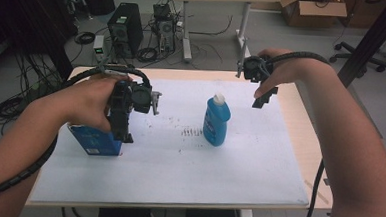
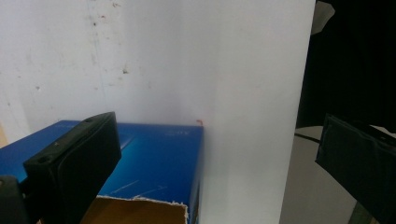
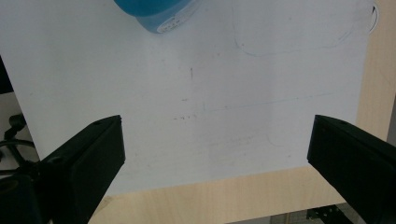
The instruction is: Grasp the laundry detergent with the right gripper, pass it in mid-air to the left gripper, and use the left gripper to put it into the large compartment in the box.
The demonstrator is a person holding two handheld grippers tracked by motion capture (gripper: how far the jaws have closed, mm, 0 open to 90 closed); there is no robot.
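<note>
We hold both grippers above the table, and nothing has been picked up yet. Nearest to us, the left gripper hovers over the blue cardboard box, jaws spread wide and empty; the box is rectangular and glossy, with a torn raw edge at its open top. Farther out, the blue plastic bottle stands upright on the white sheet, smooth, rounded, white-capped. Beyond it, the right gripper hangs with jaws also apart and empty. We judge that gripping the box and the bottle both remain to be done.
</note>
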